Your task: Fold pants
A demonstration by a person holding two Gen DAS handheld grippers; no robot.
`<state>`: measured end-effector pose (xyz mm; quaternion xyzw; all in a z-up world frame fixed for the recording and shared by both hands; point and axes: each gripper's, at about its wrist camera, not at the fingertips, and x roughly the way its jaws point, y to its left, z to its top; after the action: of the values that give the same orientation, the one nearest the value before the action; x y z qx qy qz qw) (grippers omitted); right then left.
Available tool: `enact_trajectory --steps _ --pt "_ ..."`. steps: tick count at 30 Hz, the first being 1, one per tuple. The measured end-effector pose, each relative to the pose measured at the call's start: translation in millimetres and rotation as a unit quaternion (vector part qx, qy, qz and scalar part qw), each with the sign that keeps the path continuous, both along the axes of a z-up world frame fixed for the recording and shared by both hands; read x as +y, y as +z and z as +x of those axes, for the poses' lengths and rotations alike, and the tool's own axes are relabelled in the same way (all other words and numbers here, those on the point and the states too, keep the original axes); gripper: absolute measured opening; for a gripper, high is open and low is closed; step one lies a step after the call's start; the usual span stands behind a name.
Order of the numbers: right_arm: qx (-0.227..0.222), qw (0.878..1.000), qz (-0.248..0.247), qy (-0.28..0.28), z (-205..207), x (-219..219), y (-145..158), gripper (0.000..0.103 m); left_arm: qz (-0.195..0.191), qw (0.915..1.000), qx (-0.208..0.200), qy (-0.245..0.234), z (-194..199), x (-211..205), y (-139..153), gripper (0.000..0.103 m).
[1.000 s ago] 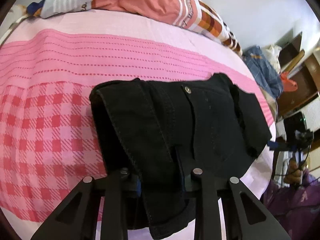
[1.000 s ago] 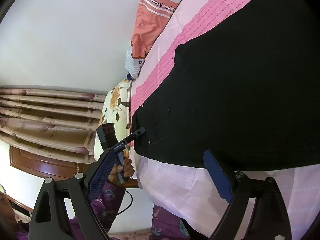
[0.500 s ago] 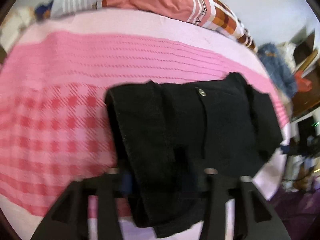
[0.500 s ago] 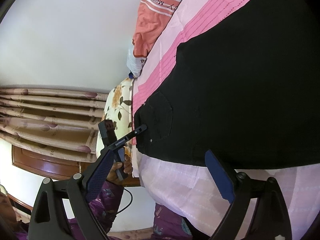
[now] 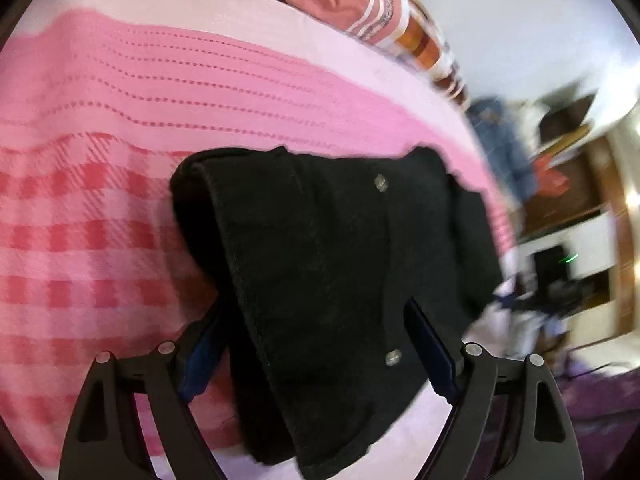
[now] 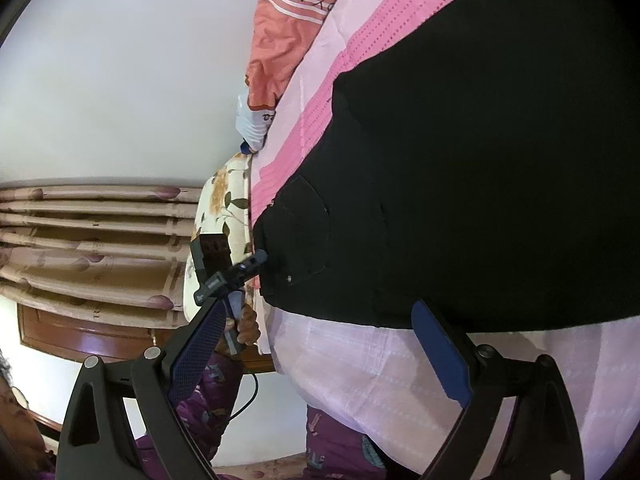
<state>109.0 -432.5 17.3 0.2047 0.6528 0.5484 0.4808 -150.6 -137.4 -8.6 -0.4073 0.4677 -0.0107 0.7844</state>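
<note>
Pink checked bedding covered the bed, where the black pants lay folded near its edge. The left gripper had its jaws spread wide around the fabric; the right gripper hovered with jaws wide, holding nothing.

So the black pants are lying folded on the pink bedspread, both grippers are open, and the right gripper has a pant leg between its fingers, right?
Not quite. The right gripper has nothing between its fingers; the right wrist view shows it open and short of the black pants. It is the left gripper that has the cloth between its open fingers, as the left wrist view shows. The pants do lie folded on the pink bedspread.
</note>
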Motion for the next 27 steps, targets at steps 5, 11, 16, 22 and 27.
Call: enact_trajectory --steps 5,11,16,22,27 --pt "-0.010 1.000 -0.017 -0.001 -5.4 4.3 2.9 0.094 -0.065 0.9954 -0.065 0.026 -13.4 14.0 -7.4 0.067" --pt "-0.011 1.000 -0.024 0.008 -14.6 17.3 1.7 0.094 -0.062 0.9918 -0.103 0.044 -20.9 9.0 2.5 0.063" --pt "-0.034 0.999 -0.019 0.037 -25.6 29.3 6.1 0.094 -0.027 0.9933 -0.096 0.059 -16.1 -0.5 20.5 0.047" --pt "-0.026 0.999 -0.006 0.037 -26.8 32.6 5.8 0.094 0.007 0.9938 -0.083 0.074 -6.8 -17.0 37.9 0.046" --pt "-0.027 0.998 0.013 0.050 -29.7 37.0 7.4 0.094 0.007 0.9932 -0.079 0.086 -1.6 -28.4 53.3 0.046"
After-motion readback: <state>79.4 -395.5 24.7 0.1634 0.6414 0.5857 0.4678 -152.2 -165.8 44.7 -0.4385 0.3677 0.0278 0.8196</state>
